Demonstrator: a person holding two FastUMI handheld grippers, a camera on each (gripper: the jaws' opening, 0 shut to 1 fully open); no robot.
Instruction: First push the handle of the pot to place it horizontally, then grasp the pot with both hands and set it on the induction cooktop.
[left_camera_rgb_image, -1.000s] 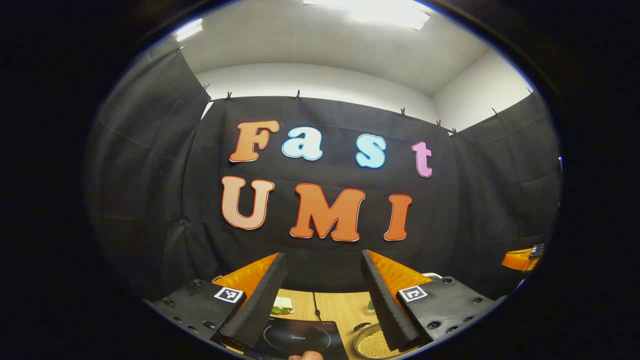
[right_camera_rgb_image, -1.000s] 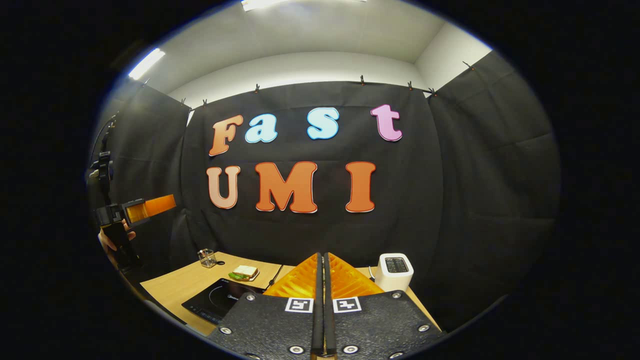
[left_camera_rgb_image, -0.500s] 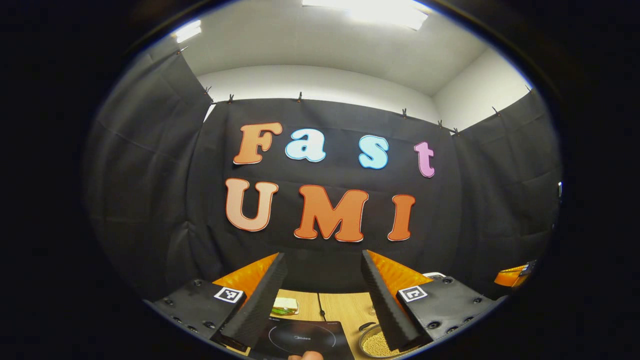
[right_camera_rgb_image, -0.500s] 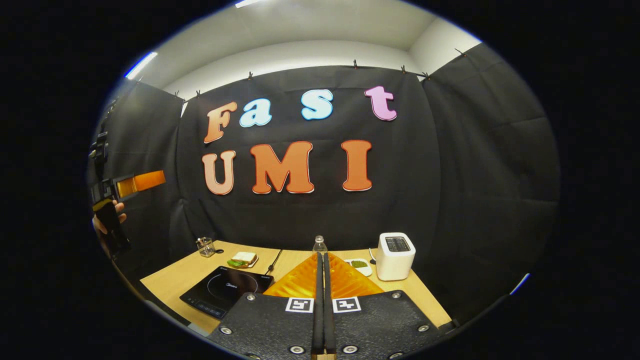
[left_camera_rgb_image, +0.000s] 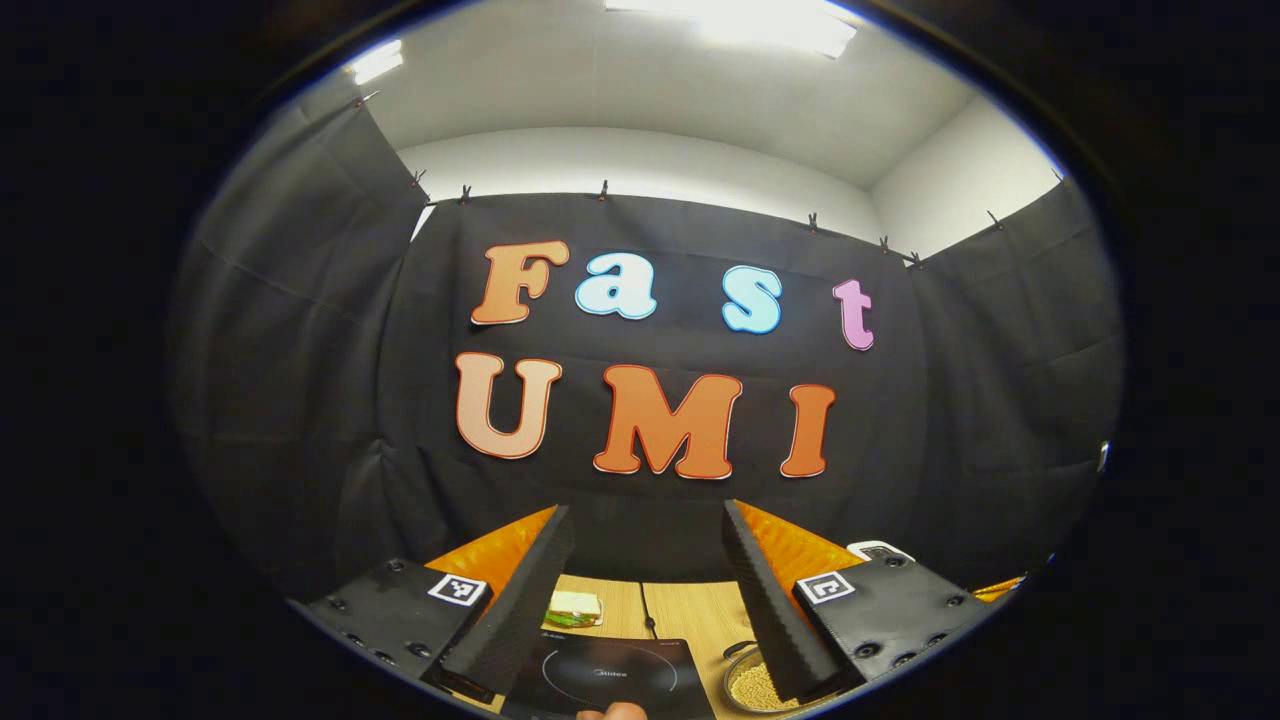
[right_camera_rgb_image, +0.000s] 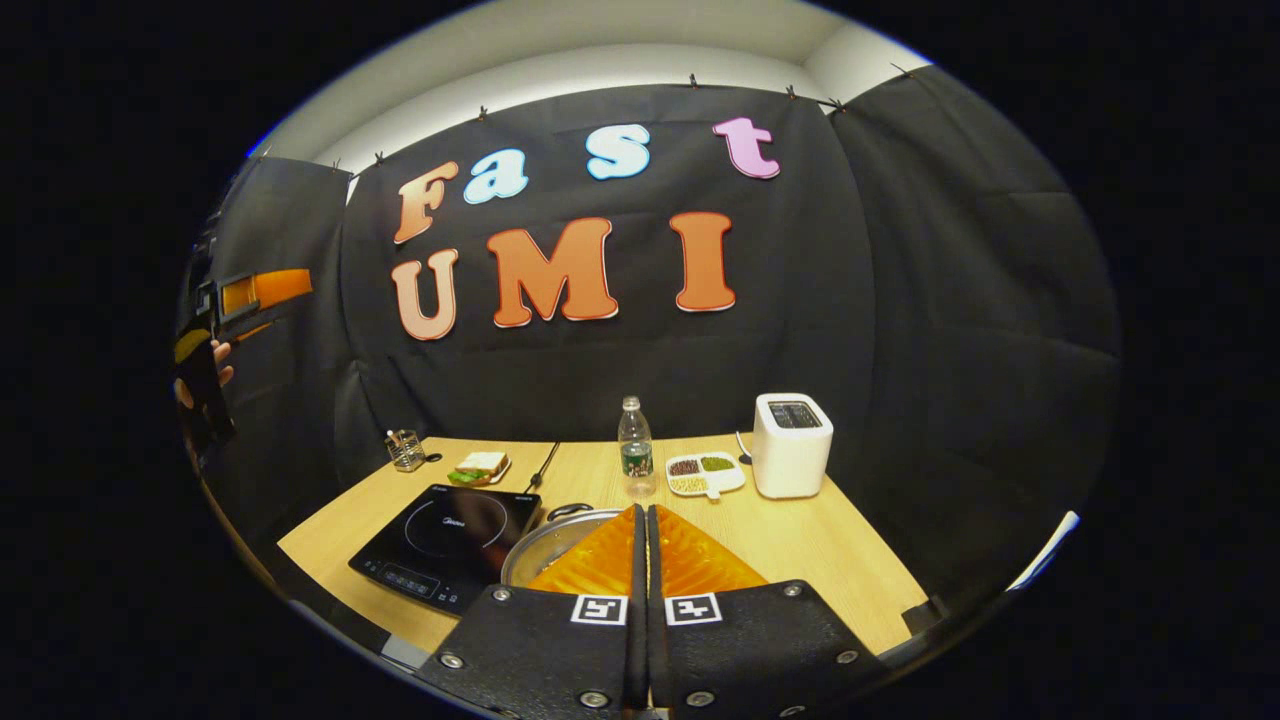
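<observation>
Up in the air, the left gripper (left_camera_rgb_image: 648, 560) points level toward the booth wall, well above the table (right_camera_rgb_image: 800, 545), its fingers (left_camera_rgb_image: 520, 600) spread wide apart with nothing between them. Seen from the right gripper view, that same gripper sits far off at the left, a hand (right_camera_rgb_image: 200, 375) wrapped round its grip. The right gripper (right_camera_rgb_image: 642, 560) is held lower and tips down toward the table's front edge; its fingers lie pressed together, gripping nothing. Just beyond its tips sits the pot (right_camera_rgb_image: 548, 540), near the front edge, a dark handle piece showing at its far rim; how the handle lies cannot be told. The pot holds pale grains and stands just beside the right edge of the induction cooktop (right_camera_rgb_image: 445, 530), not on it. Farther back stand a water bottle (right_camera_rgb_image: 634, 450), a divided dish (right_camera_rgb_image: 703, 473), a toaster (right_camera_rgb_image: 790, 445), a sandwich plate (right_camera_rgb_image: 480, 465) and a small glass holder (right_camera_rgb_image: 405, 450).
</observation>
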